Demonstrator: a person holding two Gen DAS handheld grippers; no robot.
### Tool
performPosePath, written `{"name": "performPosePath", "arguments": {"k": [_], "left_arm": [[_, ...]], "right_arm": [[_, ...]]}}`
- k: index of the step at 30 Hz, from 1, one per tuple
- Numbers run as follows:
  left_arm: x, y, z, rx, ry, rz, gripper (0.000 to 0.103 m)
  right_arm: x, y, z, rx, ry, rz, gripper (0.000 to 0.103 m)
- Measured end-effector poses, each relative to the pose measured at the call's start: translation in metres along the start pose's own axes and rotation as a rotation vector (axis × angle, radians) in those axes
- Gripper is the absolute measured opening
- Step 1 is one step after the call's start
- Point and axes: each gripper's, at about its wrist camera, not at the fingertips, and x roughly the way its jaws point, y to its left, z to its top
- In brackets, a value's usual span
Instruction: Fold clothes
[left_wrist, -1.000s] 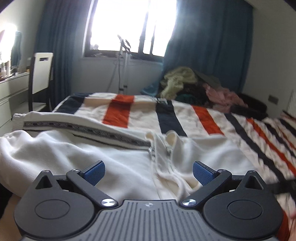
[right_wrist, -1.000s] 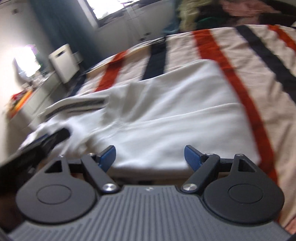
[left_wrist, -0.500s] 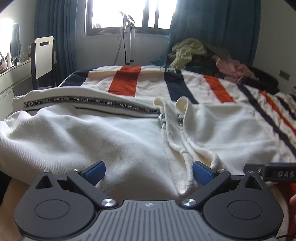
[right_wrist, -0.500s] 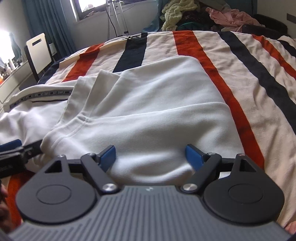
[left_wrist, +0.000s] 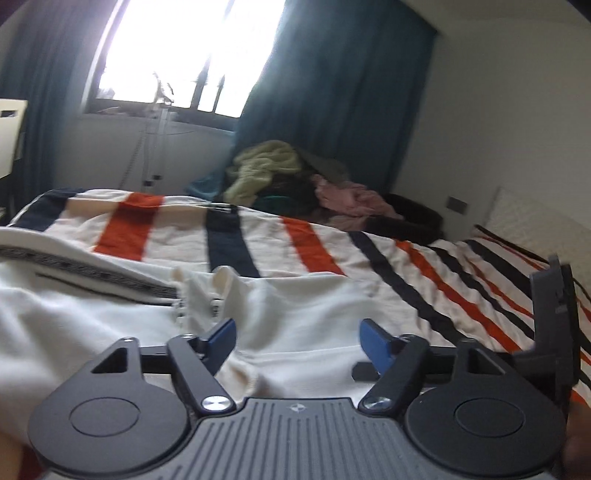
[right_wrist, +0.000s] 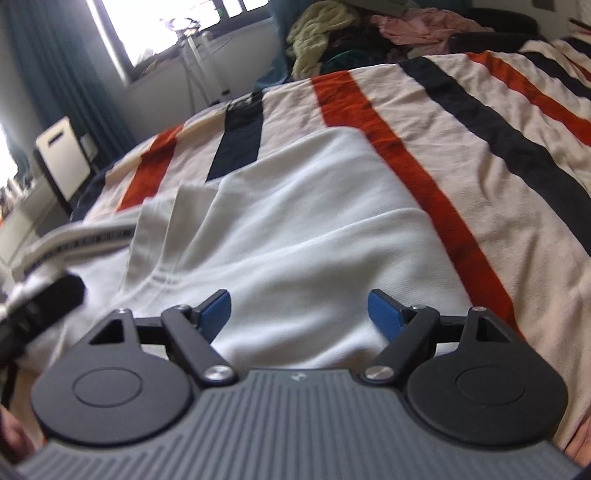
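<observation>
Two grippers hover low over a bed whose striped cover (left_wrist: 332, 251) runs in cream, orange and dark navy bands toward the far edge. Beyond that far edge a heap of clothes (left_wrist: 280, 170) in pale green, pink and dark tones sits below teal curtains (left_wrist: 332, 92), and a bright window (left_wrist: 184, 55) washes out the wall beside them.

Spread across the near part of the bed lies the white garment (right_wrist: 314, 236), partly folded, with a patterned dark band (left_wrist: 92, 275) running along one edge toward the bed's left side. The left gripper (left_wrist: 297, 339) has its blue fingers well apart above the cloth, gripping nothing. The right gripper (right_wrist: 299, 310) likewise stands spread above the garment's near fold, nothing between its pads.

From the left wrist, the garment's collar and zipper area (left_wrist: 207, 295) show, along with a wall socket (left_wrist: 457, 205) and the other gripper's black body at the right margin. The right wrist view shows instead the smooth folded panel reaching an orange stripe, a white chair (right_wrist: 62, 162) near the bed's far left corner, and a blurred black shape at the left margin.

Both views are smeared by blur; the band's lettering is unreadable, and the garment's near hem is hidden behind the gripper bodies.
</observation>
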Motion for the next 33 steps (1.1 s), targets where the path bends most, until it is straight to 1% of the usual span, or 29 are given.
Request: {"name": "performPosePath", "arguments": {"k": [1, 3, 6, 7, 9, 10, 11, 12, 13, 15, 18, 20, 21, 22, 23, 24, 25, 26, 27, 28, 29, 31, 33], "left_arm": [[0.004, -0.001, -0.002, 0.0, 0.016, -0.011, 0.068], [0.01, -0.001, -0.008, 0.005, 0.053, -0.019, 0.059], [0.016, -0.001, -0.012, 0.016, 0.079, 0.006, 0.058], [0.016, 0.0, -0.013, 0.018, 0.083, 0.013, 0.058], [0.016, 0.002, -0.014, 0.017, 0.089, 0.025, 0.054], [0.015, 0.003, -0.014, 0.016, 0.091, 0.038, 0.054], [0.015, 0.003, -0.014, 0.014, 0.094, 0.051, 0.054], [0.015, 0.005, -0.014, 0.009, 0.098, 0.068, 0.054], [0.015, 0.008, -0.014, 0.0, 0.108, 0.088, 0.054], [0.018, 0.015, -0.015, -0.031, 0.131, 0.123, 0.054], [0.023, 0.021, -0.016, -0.061, 0.166, 0.13, 0.053], [0.027, 0.021, -0.018, -0.041, 0.18, 0.143, 0.048], [0.029, 0.02, -0.019, -0.029, 0.186, 0.151, 0.044], [0.031, 0.02, -0.019, -0.018, 0.193, 0.16, 0.041], [0.033, 0.02, -0.02, -0.007, 0.202, 0.171, 0.033], [0.034, 0.019, -0.021, -0.001, 0.205, 0.175, 0.024], [0.033, 0.019, -0.021, 0.003, 0.202, 0.172, 0.021], [0.032, 0.018, -0.02, 0.005, 0.198, 0.17, 0.018], [0.03, 0.017, -0.019, 0.007, 0.192, 0.169, 0.015], [0.028, 0.016, -0.018, 0.008, 0.184, 0.167, 0.013], [0.026, 0.014, -0.017, 0.005, 0.176, 0.165, 0.01], [0.019, 0.012, -0.016, -0.013, 0.168, 0.163, 0.009], [0.012, 0.009, -0.015, -0.022, 0.165, 0.165, 0.009]], "right_arm": [[-0.001, -0.003, 0.005, 0.019, -0.012, 0.012, 0.083], [0.0, -0.006, 0.02, 0.065, -0.046, 0.049, 0.084], [0.016, -0.001, 0.051, 0.098, -0.038, 0.171, 0.084], [0.025, 0.005, 0.059, 0.084, -0.021, 0.212, 0.084], [0.044, 0.023, 0.072, 0.018, -0.006, 0.261, 0.082], [0.053, 0.03, 0.075, -0.01, -0.014, 0.269, 0.082], [0.065, 0.036, 0.077, -0.027, -0.003, 0.275, 0.082], [0.077, 0.042, 0.078, -0.04, 0.009, 0.282, 0.082], [0.089, 0.046, 0.078, -0.039, 0.031, 0.292, 0.079], [0.112, 0.054, 0.078, -0.036, 0.068, 0.321, 0.078], [0.134, 0.065, 0.075, -0.056, 0.087, 0.348, 0.071], [0.147, 0.073, 0.073, -0.073, 0.095, 0.361, 0.07], [0.153, 0.077, 0.073, -0.081, 0.097, 0.363, 0.066], [0.158, 0.079, 0.072, -0.083, 0.091, 0.352, 0.058], [0.162, 0.081, 0.071, -0.086, 0.086, 0.34, 0.051], [0.166, 0.083, 0.071, -0.088, 0.079, 0.329, 0.038], [0.168, 0.084, 0.071, -0.089, 0.07, 0.322, 0.03], [0.169, 0.085, 0.071, -0.09, 0.061, 0.315, 0.025], [0.171, 0.086, 0.071, -0.091, 0.051, 0.308, 0.016], [0.171, 0.088, 0.071, -0.098, 0.039, 0.306, 0.013], [0.165, 0.092, 0.071, -0.127, 0.014, 0.323, 0.013], [0.154, 0.1, 0.07, -0.188, -0.033, 0.353, 0.012], [0.146, 0.113, 0.068, -0.275, -0.057, 0.358, 0.012]]}}
